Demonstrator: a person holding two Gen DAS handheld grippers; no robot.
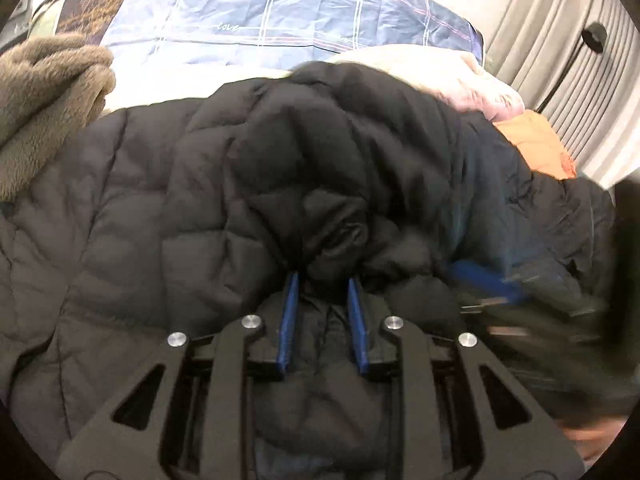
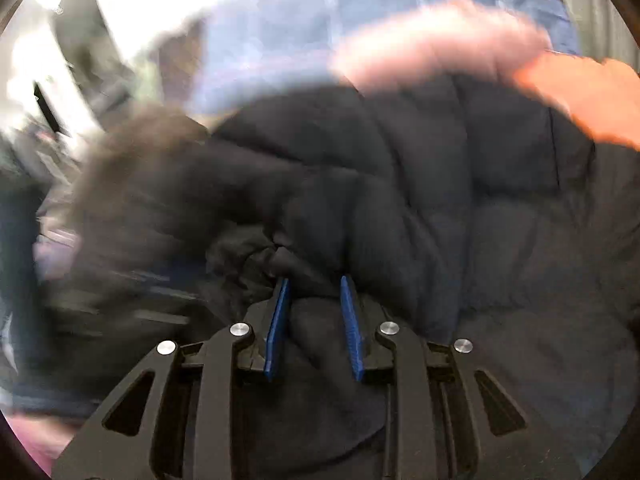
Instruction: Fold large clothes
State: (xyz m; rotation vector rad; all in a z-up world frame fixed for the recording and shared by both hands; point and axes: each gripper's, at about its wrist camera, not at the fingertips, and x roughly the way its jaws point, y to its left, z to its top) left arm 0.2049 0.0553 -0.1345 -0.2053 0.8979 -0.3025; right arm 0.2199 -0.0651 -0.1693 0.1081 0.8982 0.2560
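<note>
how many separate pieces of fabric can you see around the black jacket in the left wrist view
4, apart from the black puffer jacket: a brown fleece at left, a blue plaid sheet behind, a pale pink bundle at its far edge, an orange piece at right. More may lie underneath.

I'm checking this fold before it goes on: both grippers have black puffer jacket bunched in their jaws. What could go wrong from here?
1. The left gripper and right gripper each pinch only a thick wad of the black puffer jacket; the slick padded fabric may slip out.
2. The orange garment and pink garment lie against the jacket's far edge and could be dragged along.
3. The right wrist view is blurred, so a fold may land crooked.
</note>
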